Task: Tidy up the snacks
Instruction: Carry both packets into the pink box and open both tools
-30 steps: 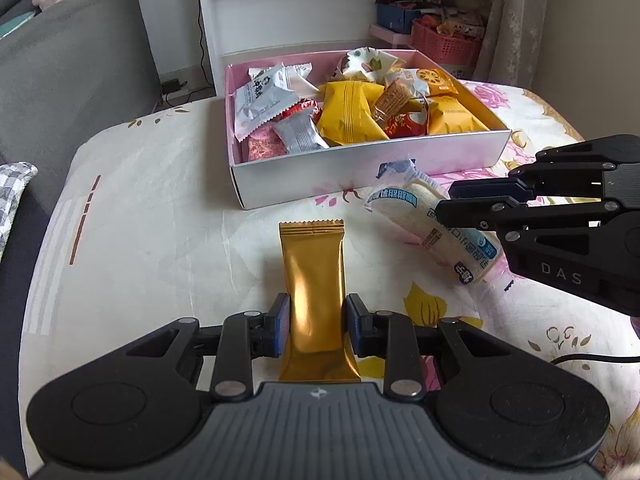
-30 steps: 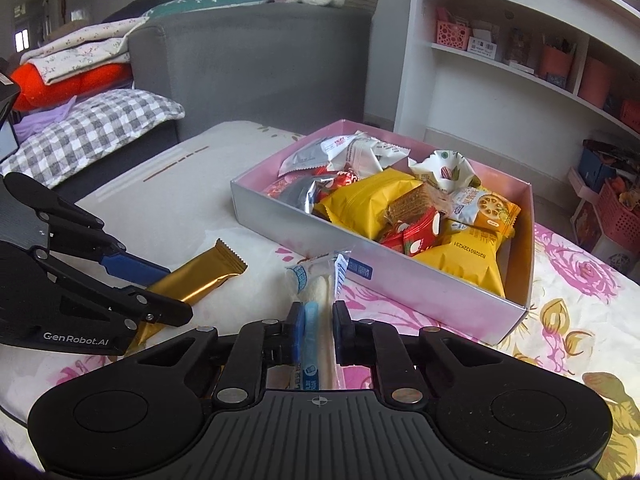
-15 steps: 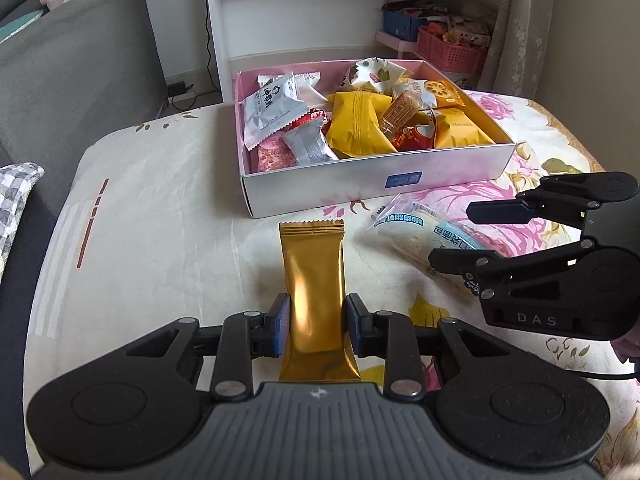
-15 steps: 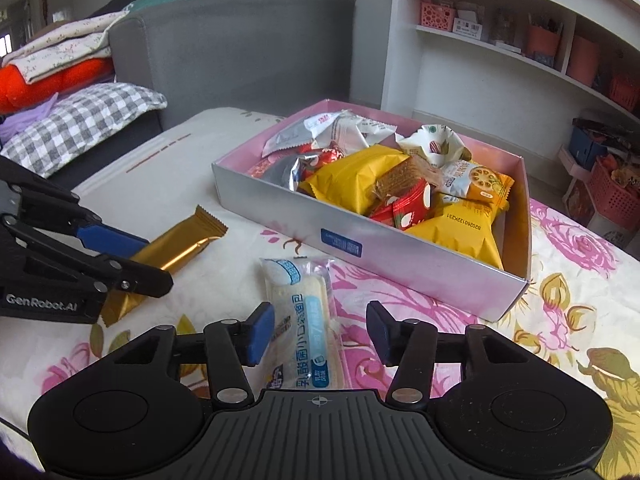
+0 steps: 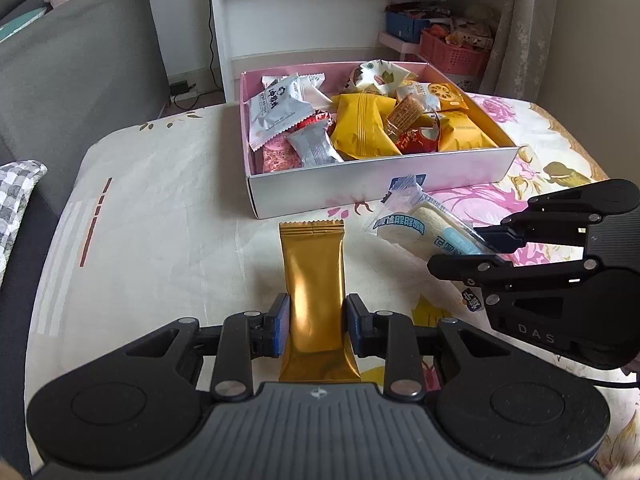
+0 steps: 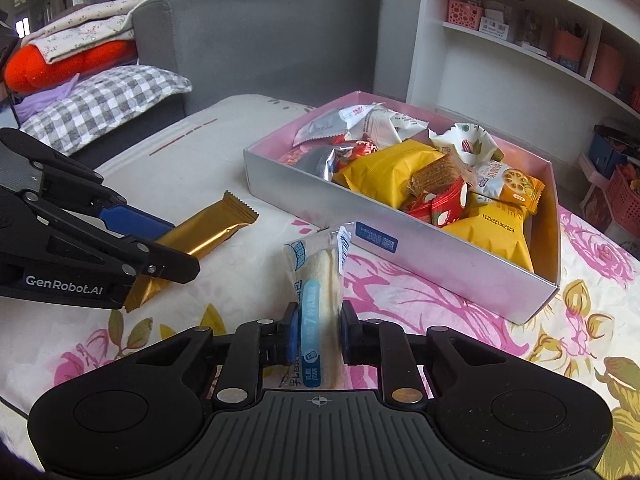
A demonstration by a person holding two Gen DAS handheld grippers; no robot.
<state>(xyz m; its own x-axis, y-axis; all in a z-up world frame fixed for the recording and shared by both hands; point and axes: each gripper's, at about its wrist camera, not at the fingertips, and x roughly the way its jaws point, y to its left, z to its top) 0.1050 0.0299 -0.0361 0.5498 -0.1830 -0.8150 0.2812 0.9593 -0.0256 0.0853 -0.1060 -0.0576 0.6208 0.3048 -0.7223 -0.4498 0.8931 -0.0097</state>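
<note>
My left gripper (image 5: pixel 315 325), marked "GenRobot.AI", clamps the gold bar (image 5: pixel 314 280), unlabelled. My right gripper (image 6: pixel 319 334), "DAS", just closed on the cake pack (image 6: pixel 318 276); its print unreadable.

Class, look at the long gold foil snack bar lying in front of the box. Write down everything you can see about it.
The long gold foil snack bar is a slim, shiny, sealed wrapper with crimped, saw-toothed ends. It is unopened and lightly creased. It lies on the floral cloth just short of the pink cardboard box, far end pointing at the box wall without touching it. The left gripper is shut on its near part, one blue pad against each long edge.
</note>
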